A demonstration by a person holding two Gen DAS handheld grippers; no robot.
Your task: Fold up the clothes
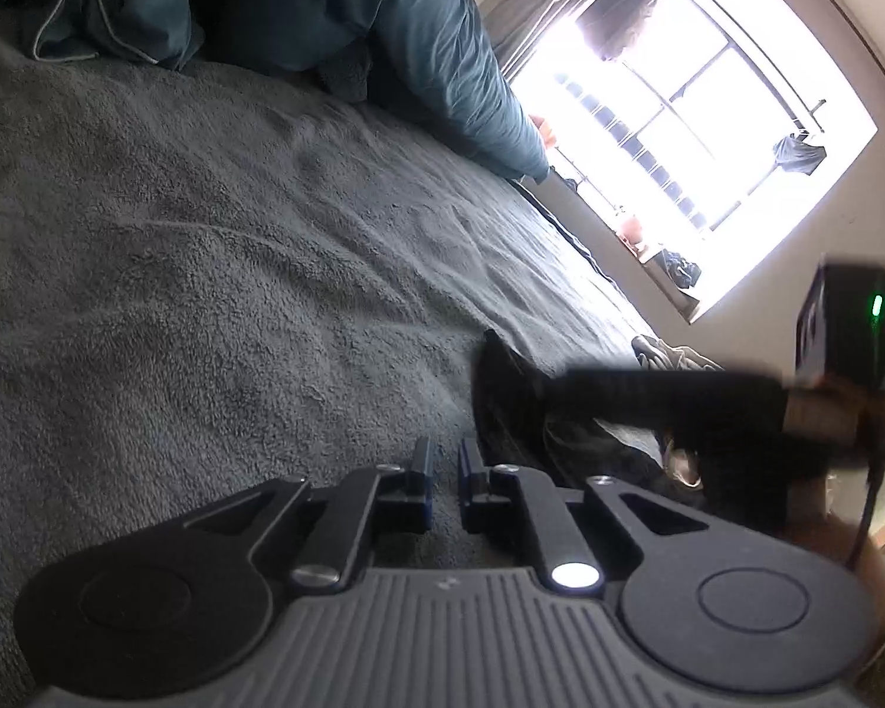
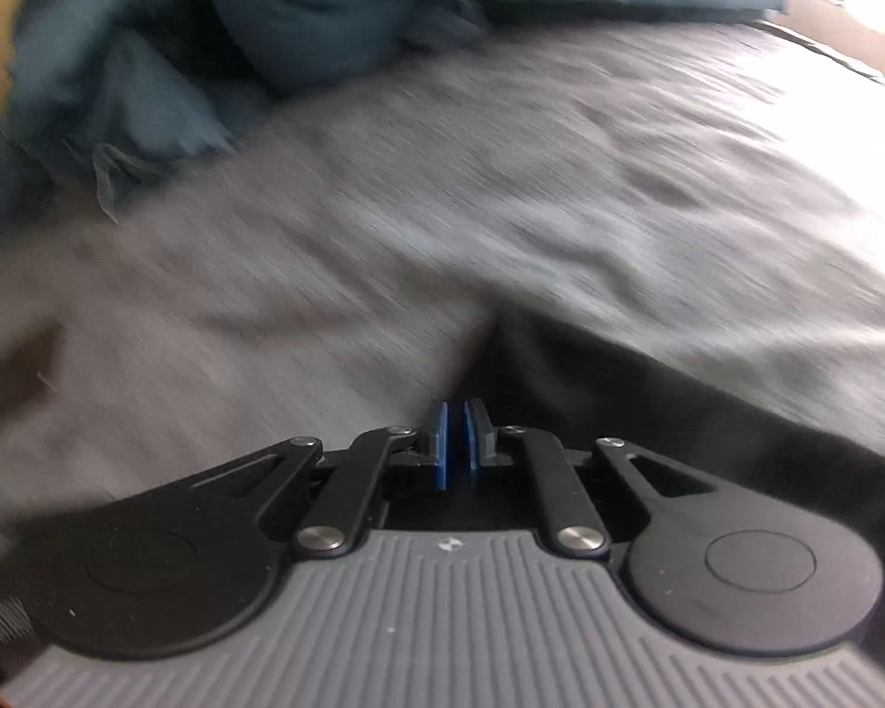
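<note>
A dark garment [image 1: 596,448] lies crumpled on the grey fleece blanket [image 1: 206,236] at the lower right of the left wrist view. My left gripper [image 1: 445,460] hovers just left of it, open by a narrow gap through which the bare blanket shows. My right gripper [image 1: 492,354] reaches in from the right, blurred, with dark cloth rising to its tip. In the right wrist view my right gripper [image 2: 457,413] has its blue pads almost together. The dark garment [image 2: 708,413] peaks just past the pads and spreads to the lower right over the blanket [image 2: 501,177].
A heap of teal padded bedding [image 1: 324,12] lies at the far side of the bed; it also shows as teal bedding [image 2: 324,0] in the right wrist view. A bright window [image 1: 696,118] fills the wall beyond the bed edge. More crumpled cloth [image 1: 672,354] sits near that edge.
</note>
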